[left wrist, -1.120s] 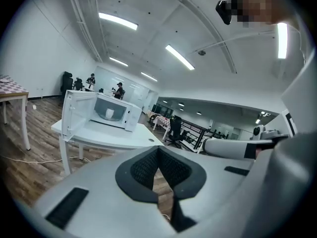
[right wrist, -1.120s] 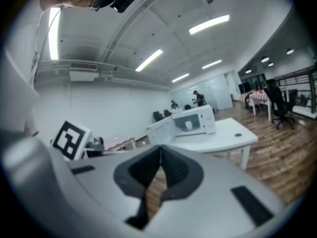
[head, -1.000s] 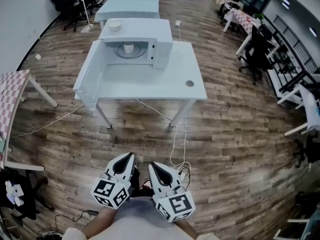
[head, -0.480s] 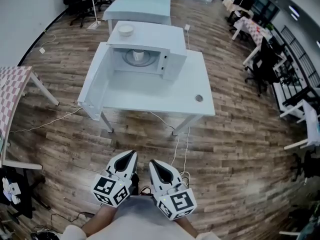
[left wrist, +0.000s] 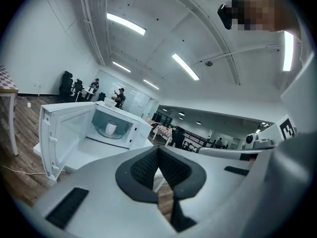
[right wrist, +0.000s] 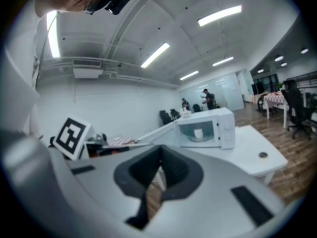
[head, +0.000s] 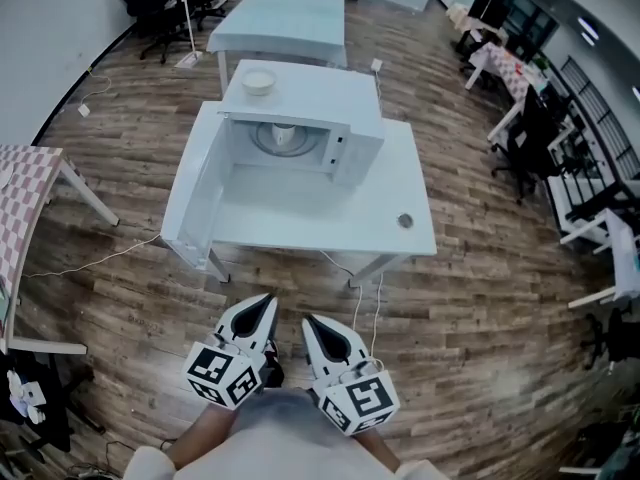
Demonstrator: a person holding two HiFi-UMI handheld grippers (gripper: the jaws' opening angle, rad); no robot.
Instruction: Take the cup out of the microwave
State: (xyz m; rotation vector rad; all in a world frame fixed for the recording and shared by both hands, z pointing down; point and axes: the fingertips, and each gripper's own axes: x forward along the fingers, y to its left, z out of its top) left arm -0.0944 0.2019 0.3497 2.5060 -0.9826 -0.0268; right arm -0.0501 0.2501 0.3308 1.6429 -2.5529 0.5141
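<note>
White cup (head: pixel 284 134) sits on the turntable inside the open microwave (head: pixel 315 93) on the table (head: pixel 300 213) ahead of me, well apart from my left gripper (head: pixel 266 303) and right gripper (head: pixel 309 322) (both with jaws pressed together, holding nothing)

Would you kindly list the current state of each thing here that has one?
White microwave oven: door swung wide open.
White cup: upright inside the microwave, untouched.
White bowl: upright on top of the microwave.
Left gripper: shut, empty.
Right gripper: shut, empty.
</note>
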